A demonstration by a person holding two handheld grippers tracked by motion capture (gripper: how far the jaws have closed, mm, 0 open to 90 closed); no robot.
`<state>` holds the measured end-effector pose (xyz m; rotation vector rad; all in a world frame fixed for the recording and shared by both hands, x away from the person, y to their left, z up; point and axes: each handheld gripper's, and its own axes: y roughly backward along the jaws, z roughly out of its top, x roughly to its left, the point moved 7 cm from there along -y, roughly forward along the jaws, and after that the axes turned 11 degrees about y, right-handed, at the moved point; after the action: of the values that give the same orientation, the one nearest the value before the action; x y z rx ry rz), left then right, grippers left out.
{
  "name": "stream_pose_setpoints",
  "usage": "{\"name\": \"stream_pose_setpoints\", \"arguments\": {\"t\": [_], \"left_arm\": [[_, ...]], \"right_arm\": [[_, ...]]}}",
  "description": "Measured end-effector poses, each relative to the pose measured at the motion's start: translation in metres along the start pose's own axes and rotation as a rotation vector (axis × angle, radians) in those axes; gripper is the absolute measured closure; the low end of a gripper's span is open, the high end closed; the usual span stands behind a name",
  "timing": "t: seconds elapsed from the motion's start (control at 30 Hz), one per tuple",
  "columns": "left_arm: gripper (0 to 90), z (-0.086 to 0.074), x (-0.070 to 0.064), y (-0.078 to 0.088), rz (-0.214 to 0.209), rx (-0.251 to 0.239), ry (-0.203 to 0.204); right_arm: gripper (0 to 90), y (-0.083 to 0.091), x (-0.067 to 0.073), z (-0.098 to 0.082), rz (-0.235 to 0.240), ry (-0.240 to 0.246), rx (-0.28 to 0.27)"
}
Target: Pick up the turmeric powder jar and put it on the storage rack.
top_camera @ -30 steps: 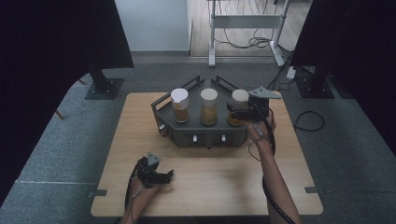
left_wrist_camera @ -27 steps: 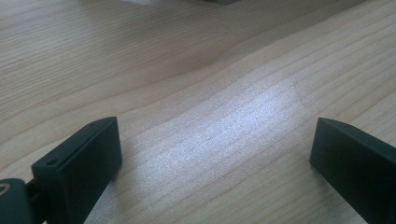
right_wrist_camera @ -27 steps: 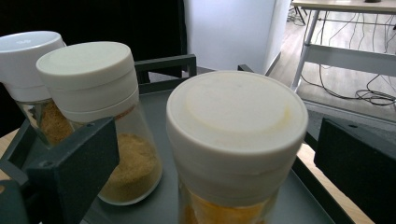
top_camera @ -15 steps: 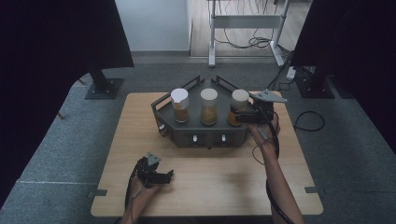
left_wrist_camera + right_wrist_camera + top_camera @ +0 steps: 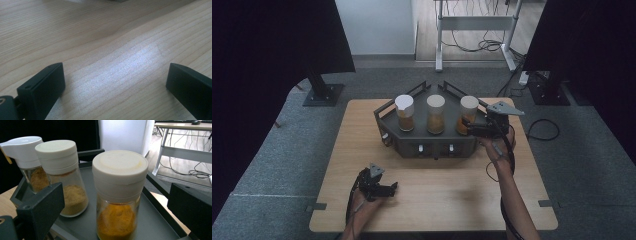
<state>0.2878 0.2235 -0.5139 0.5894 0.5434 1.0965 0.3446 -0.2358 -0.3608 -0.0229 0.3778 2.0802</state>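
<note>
The orange-spice jar (image 5: 120, 195) stands upright at the right end of the dark tray (image 5: 387, 120), nearest the table's right edge, and it sits straight ahead between the spread jaws of the right gripper (image 5: 472, 129), its long axis vertical and no jaw touching the glass as far as I can tell. The left gripper (image 5: 384, 189) rests well apart near the table's front edge, jaws spread over bare wood. Compared with half a second ago, the right gripper has closed in on the jar.
</note>
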Motion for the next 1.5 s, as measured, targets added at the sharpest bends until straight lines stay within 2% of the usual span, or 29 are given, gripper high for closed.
{"name": "stream_pose_setpoints", "arguments": {"t": [0.8,1.5], "left_arm": [[1.6,0.000,0.000,0.000,0.000,0.000,-0.001],[1.6,0.000,0.000,0.000,0.000,0.000,-0.001]], "right_arm": [[1.8,0.029,0.005,-0.011,0.006,0.014,0.000],[3.1,0.059,0.006,-0.025,-0.014,0.032,0.002]]}}
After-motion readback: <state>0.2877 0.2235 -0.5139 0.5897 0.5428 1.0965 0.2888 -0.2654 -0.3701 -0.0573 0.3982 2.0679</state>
